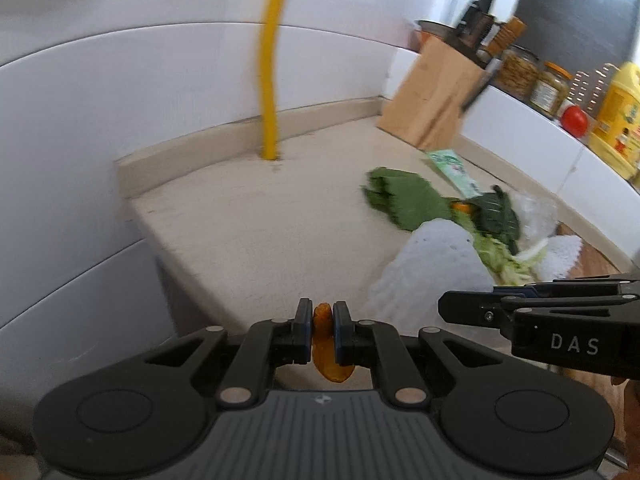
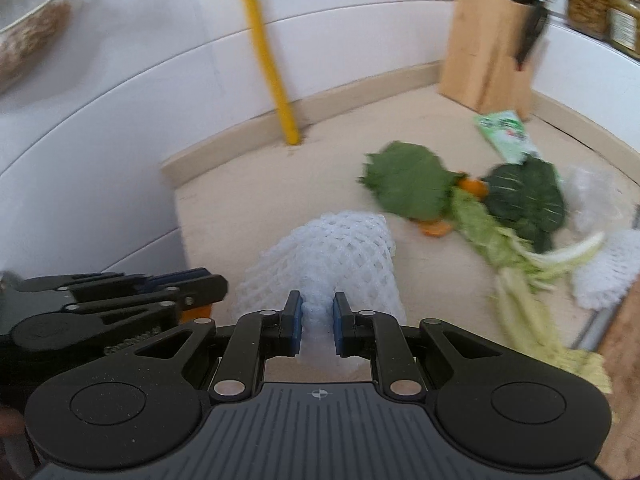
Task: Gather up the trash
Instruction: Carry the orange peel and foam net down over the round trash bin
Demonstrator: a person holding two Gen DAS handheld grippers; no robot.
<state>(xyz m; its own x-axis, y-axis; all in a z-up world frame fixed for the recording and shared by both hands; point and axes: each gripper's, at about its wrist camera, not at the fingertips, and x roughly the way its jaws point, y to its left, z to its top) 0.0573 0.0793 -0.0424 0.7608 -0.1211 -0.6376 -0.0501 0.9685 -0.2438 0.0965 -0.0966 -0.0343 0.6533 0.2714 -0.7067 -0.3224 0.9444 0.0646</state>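
The grippers' fingers (image 1: 304, 320) look like matt black plastic; the foam fruit net (image 2: 336, 248) is soft white mesh; the counter (image 1: 248, 220) is matt beige stone, the wall tiles (image 1: 140, 80) glossy white, the knife block (image 2: 488, 48) pale smooth wood

Black linkage grippers, blue-padded fingers (image 1: 306, 330), silver rivets, ribbed grey bodies, white "DAS" lettering (image 1: 574, 344).

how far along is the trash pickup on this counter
No bin shows, so nothing looks binned yet. In hand: the left claw is shut on an orange peel, the right claw on a white foam net. Left on the counter: green leaves, cabbage stalks, more peel, a green packet, another foam net.
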